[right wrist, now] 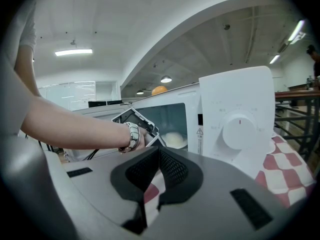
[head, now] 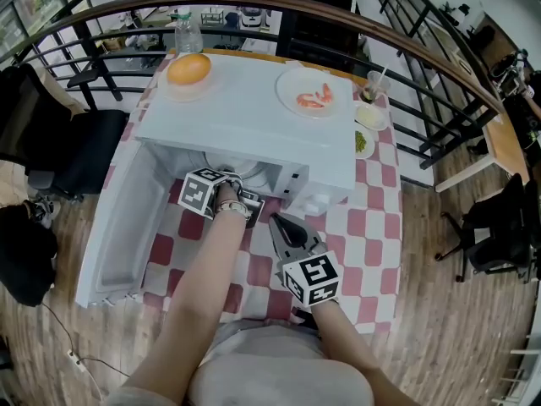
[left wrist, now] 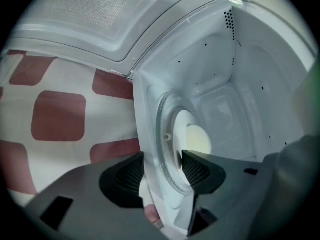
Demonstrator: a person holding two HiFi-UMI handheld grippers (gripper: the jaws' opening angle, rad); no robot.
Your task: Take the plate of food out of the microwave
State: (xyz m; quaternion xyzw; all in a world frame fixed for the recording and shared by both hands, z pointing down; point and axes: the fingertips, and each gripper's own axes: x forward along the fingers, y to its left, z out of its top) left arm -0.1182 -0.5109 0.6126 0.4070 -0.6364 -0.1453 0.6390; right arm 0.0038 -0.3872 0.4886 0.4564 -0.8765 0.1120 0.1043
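Note:
The white microwave (head: 254, 134) stands on the checked table with its door (head: 118, 227) swung open to the left. Inside, a white plate (left wrist: 184, 126) with pale food (left wrist: 199, 140) rests on the glass turntable (left wrist: 165, 149); the plate (right wrist: 174, 139) also shows in the right gripper view. My left gripper (head: 245, 205) is at the cavity mouth. In the left gripper view, my left gripper (left wrist: 162, 171) is open, its jaws straddling the front sill and the turntable's rim, short of the plate. My right gripper (head: 281, 224) hovers over the table before the microwave, shut and empty.
On top of the microwave sit an orange bun in a bowl (head: 188, 68) and a plate of shrimp (head: 314, 96). A bottle (head: 188, 30), a cup (head: 374, 87) and small dishes (head: 365, 140) stand behind and right. A curved railing (head: 423, 49) rings the table.

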